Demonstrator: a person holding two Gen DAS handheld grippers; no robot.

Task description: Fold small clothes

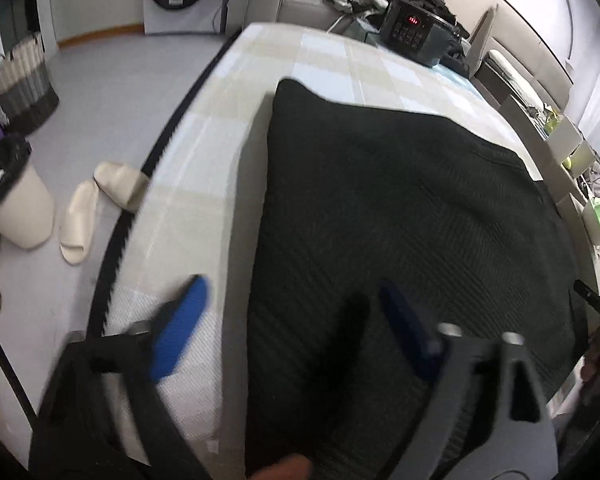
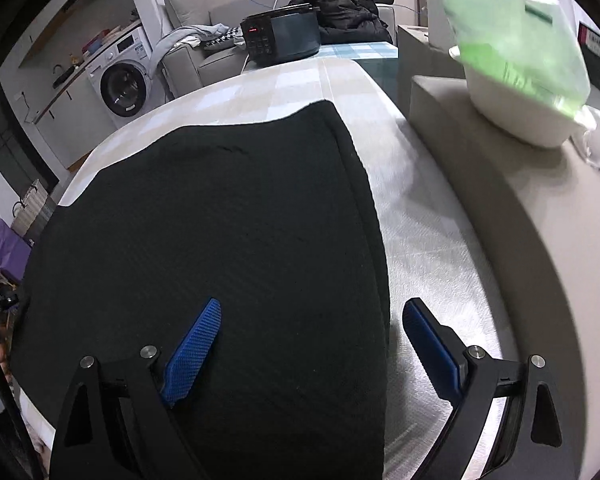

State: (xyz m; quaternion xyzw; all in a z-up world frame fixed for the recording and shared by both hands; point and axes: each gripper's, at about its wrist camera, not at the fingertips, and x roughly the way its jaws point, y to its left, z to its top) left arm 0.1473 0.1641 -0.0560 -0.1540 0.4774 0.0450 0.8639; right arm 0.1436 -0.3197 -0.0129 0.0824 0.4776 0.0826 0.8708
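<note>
Two blue-padded grippers, left gripper point(image 1: 290, 320) and right gripper point(image 2: 312, 338), are held with fingers apart, each astride one side edge of the black ribbed knit garment point(image 2: 220, 220) lying flat on the pale checked table point(image 2: 260, 84). Both edges should be pinched evenly before folding.

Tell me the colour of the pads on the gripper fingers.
Blue, on both grippers; the right wrist view shows the pads most sharply.
</note>
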